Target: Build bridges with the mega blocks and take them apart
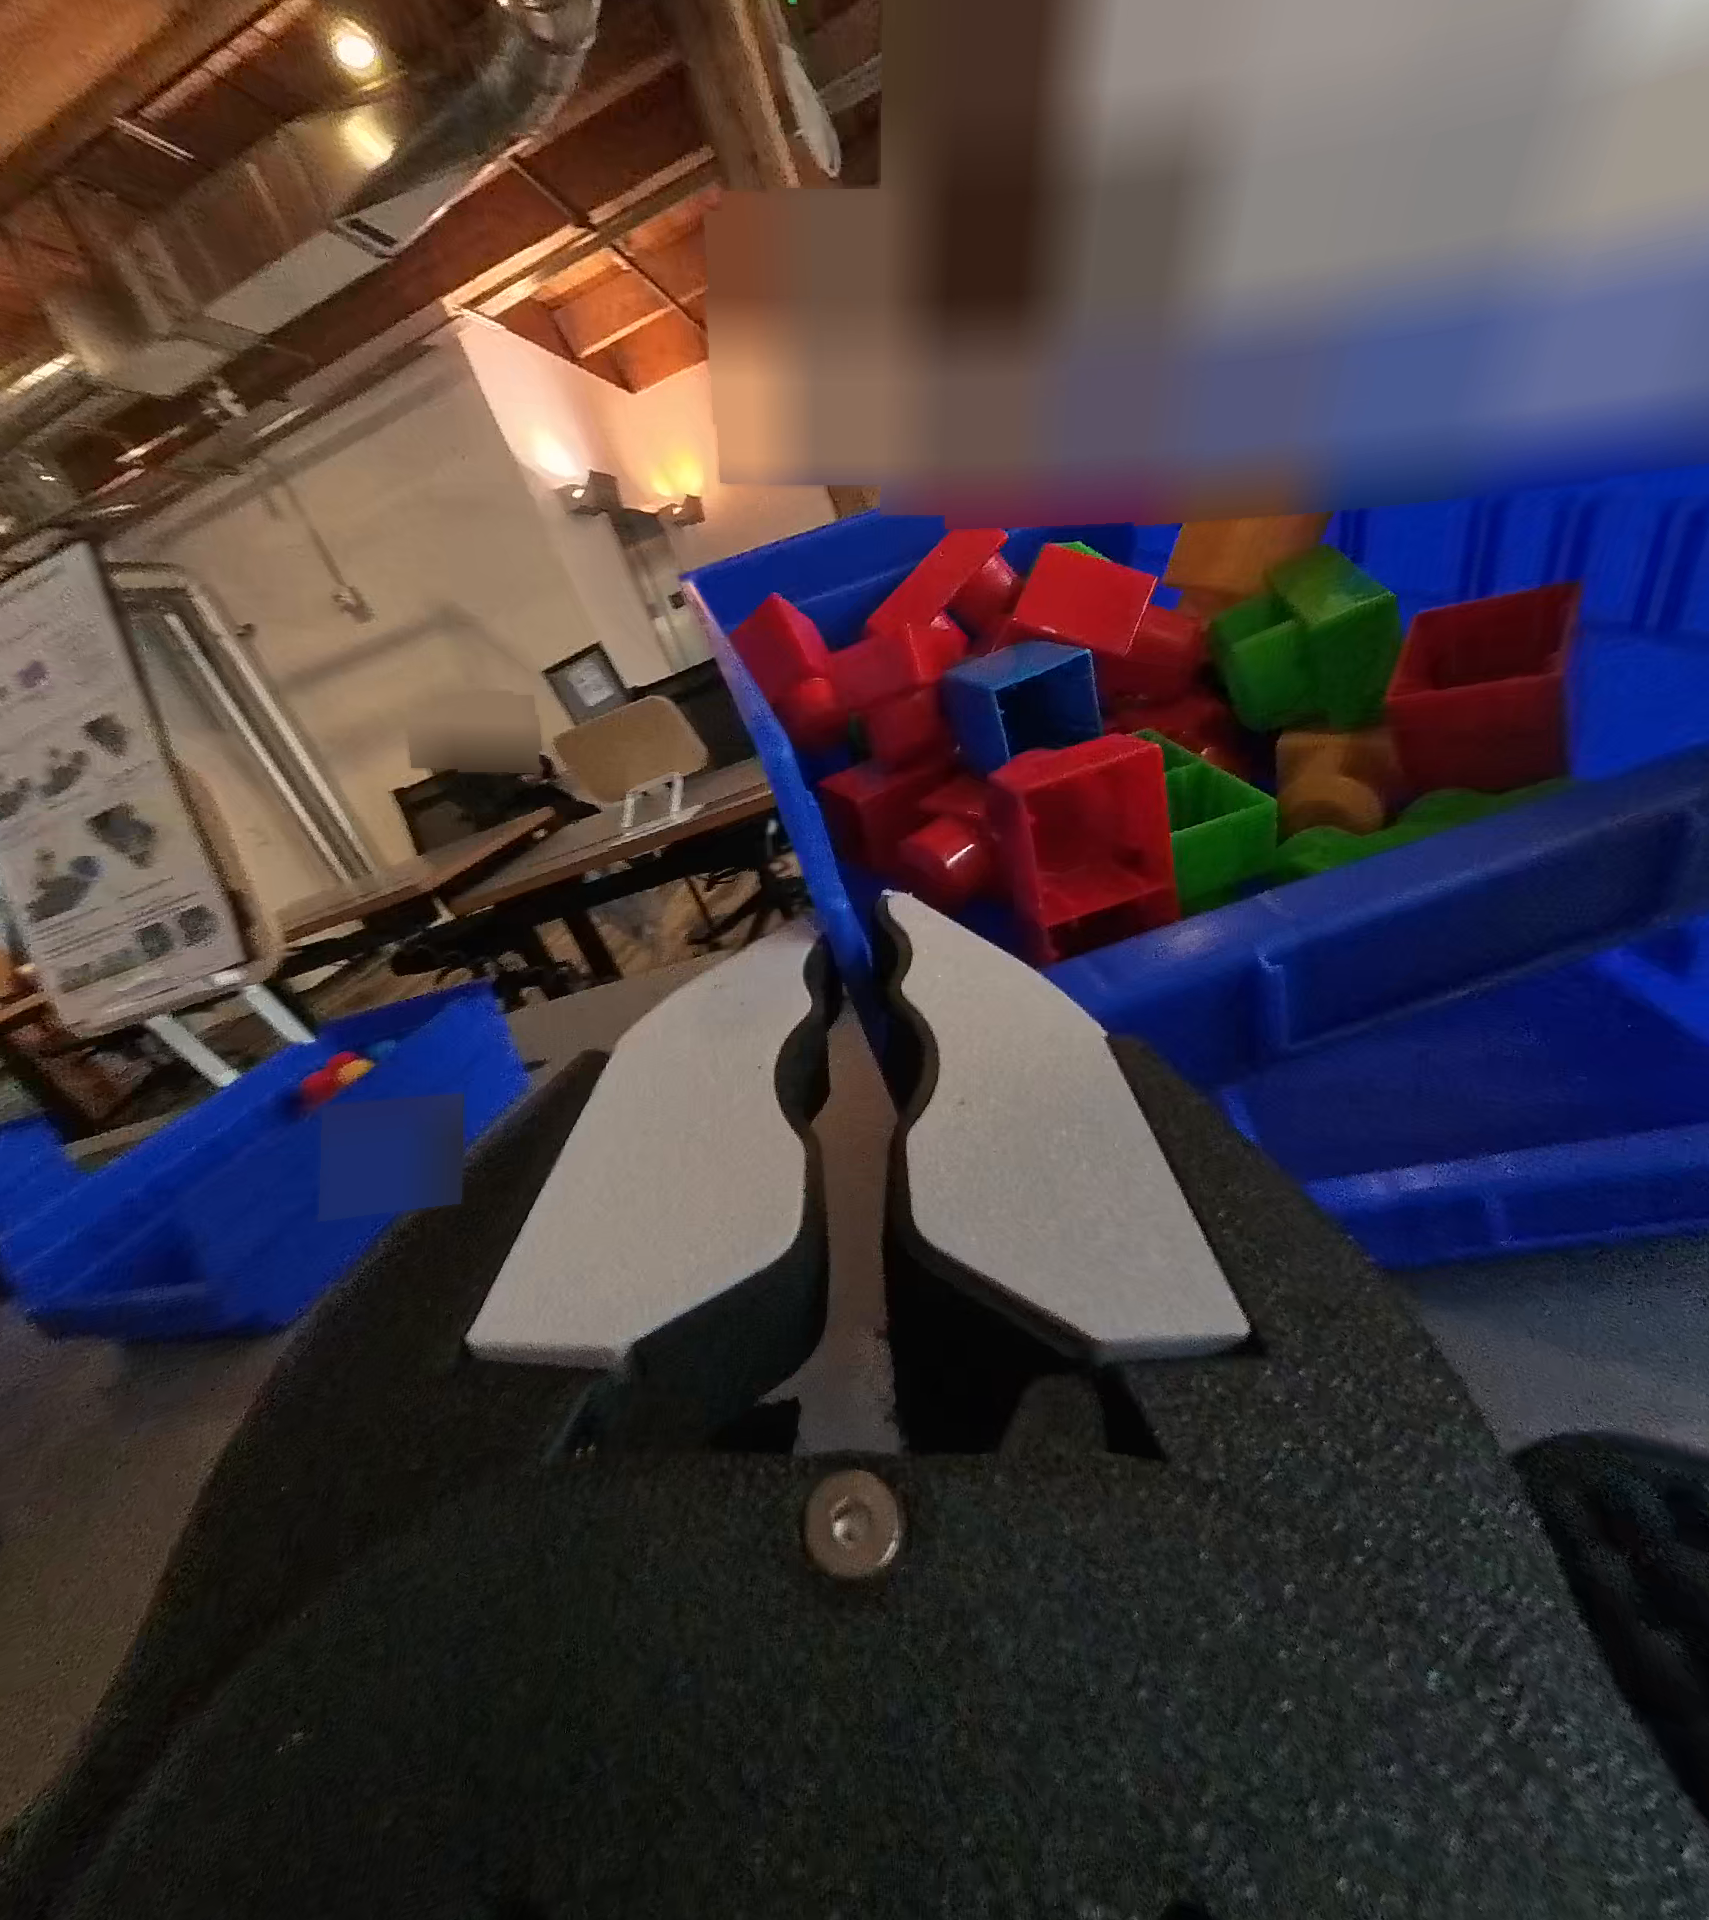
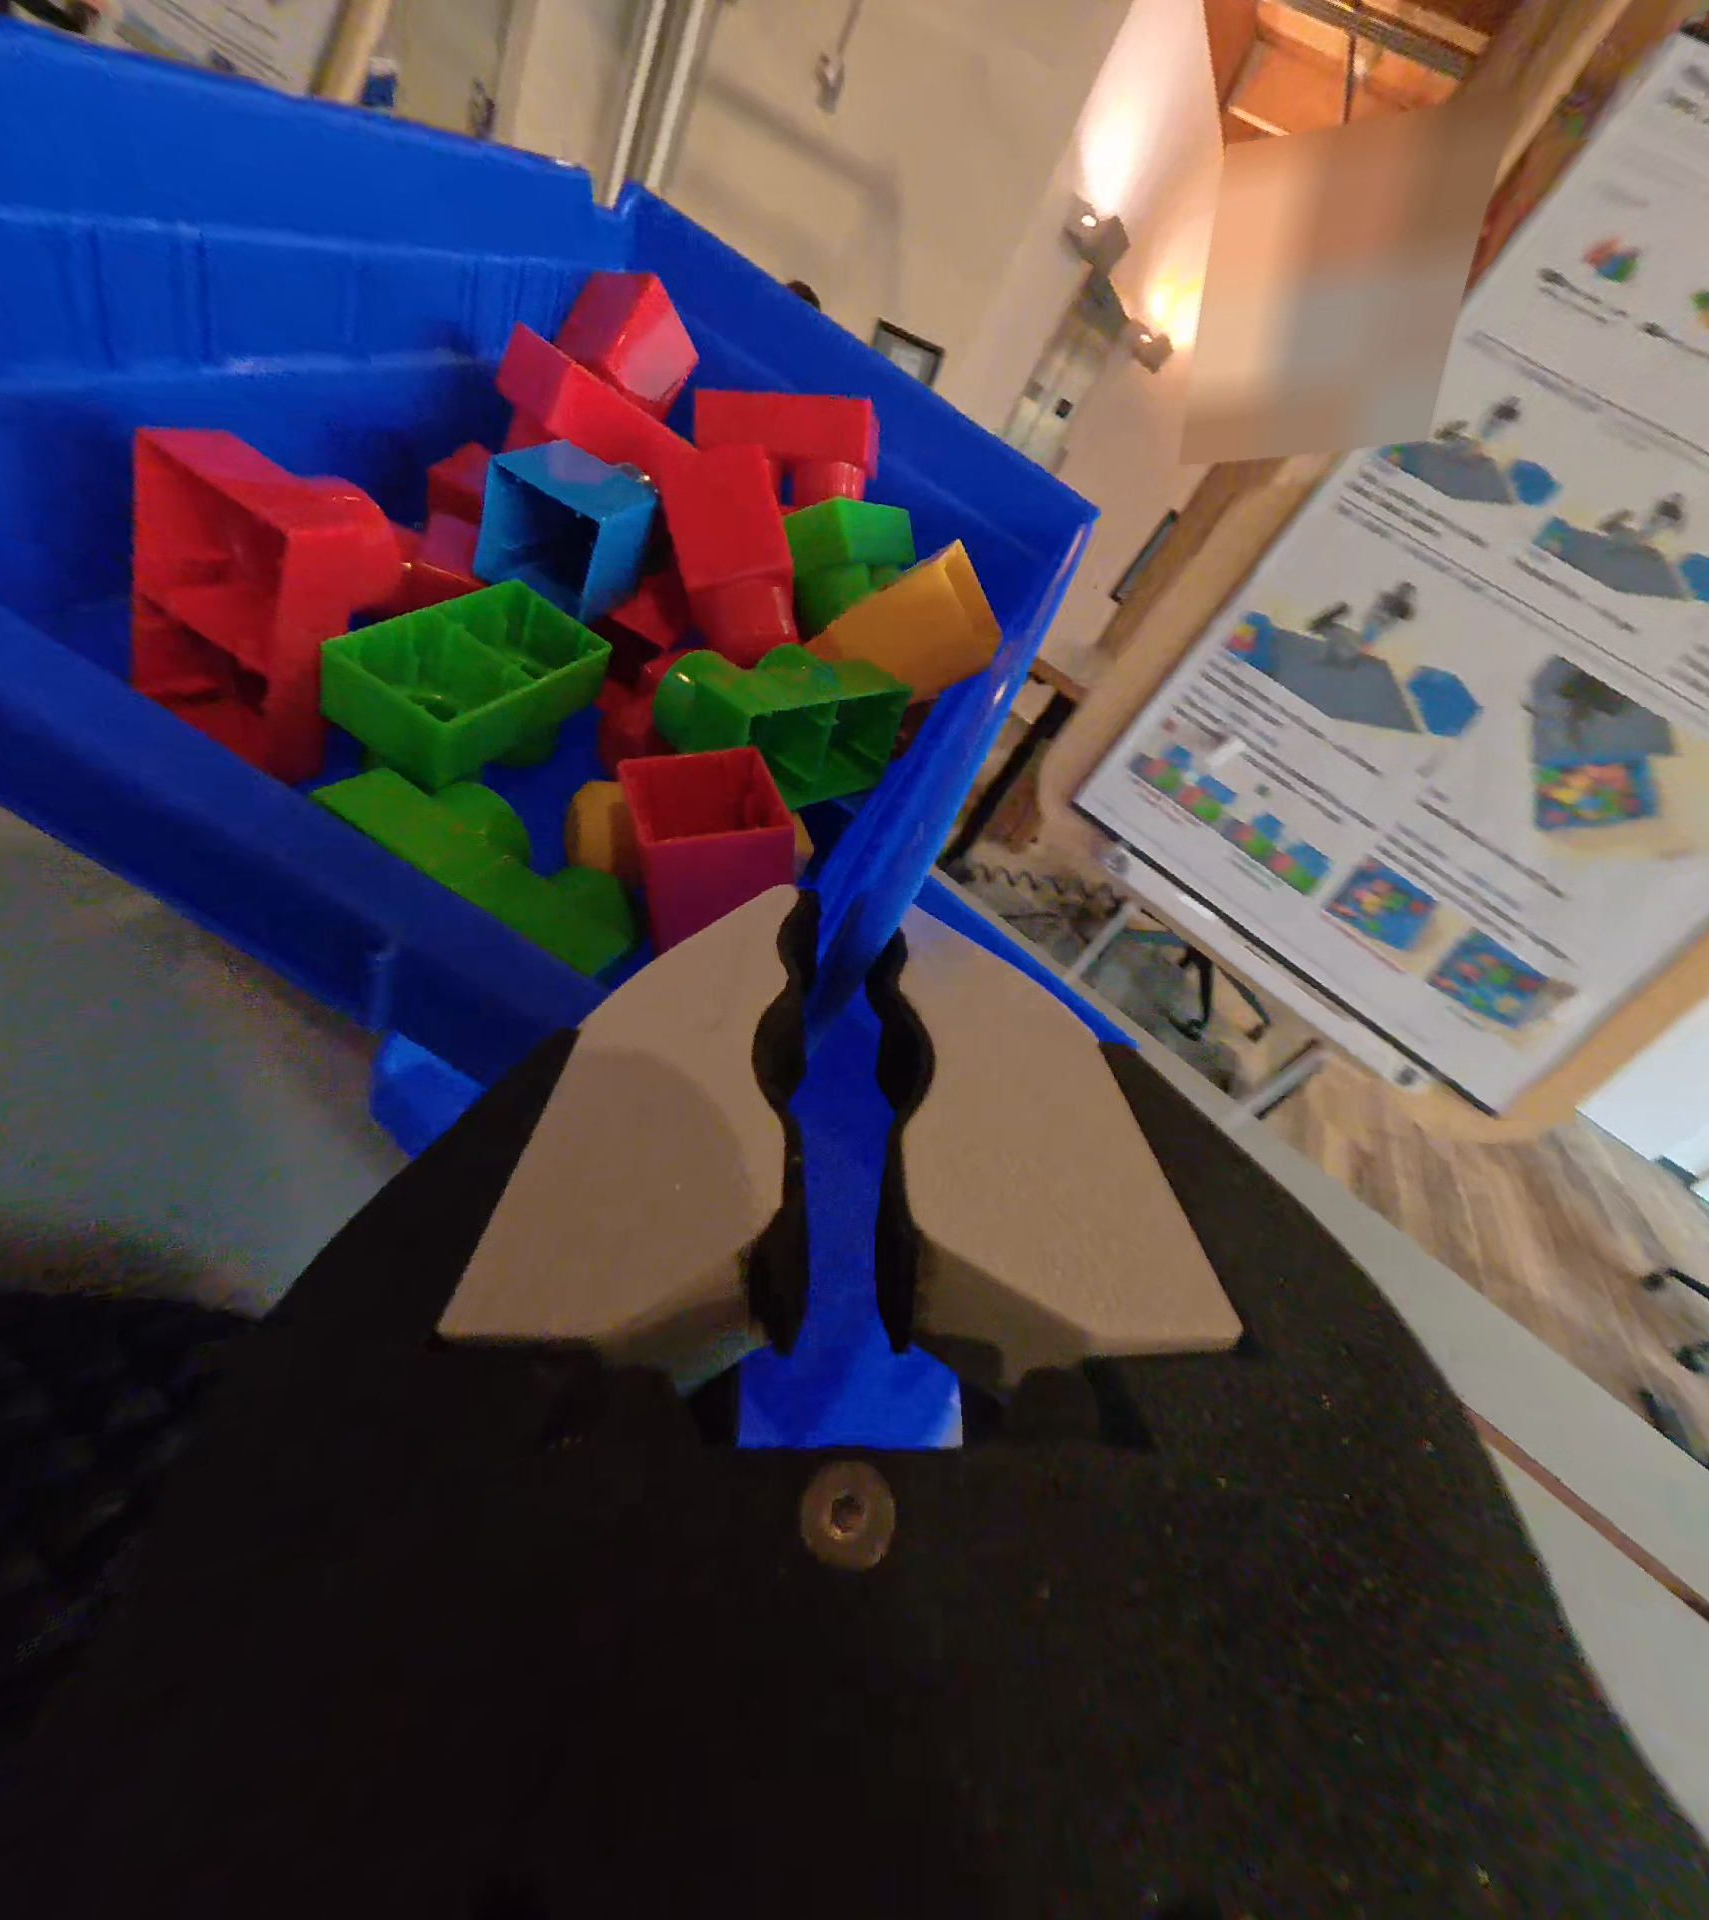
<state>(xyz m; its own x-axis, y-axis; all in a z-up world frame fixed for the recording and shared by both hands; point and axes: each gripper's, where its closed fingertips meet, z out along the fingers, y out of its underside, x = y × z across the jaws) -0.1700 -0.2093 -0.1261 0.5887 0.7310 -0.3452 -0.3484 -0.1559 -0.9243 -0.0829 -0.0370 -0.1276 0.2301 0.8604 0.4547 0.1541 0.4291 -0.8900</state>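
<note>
Left gripper (image 1: 860, 940) pinched nearly closed on the end wall of the tilted blue bin (image 1: 1452, 914); right gripper (image 2: 845, 930) likewise clamped on the opposite wall. Mega blocks (image 2: 559, 623) heaped inside, at 11 o'clock from the right fingertips. Second blue bin (image 1: 206, 1195) at 8 o'clock in the left wrist view.

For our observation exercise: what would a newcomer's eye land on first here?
A blue plastic bin, tilted and heaped with red, green, orange and blue toy blocks, dominates both views. Each claw grips a bin wall: the right claw at its right end, the left claw at its left.
</note>
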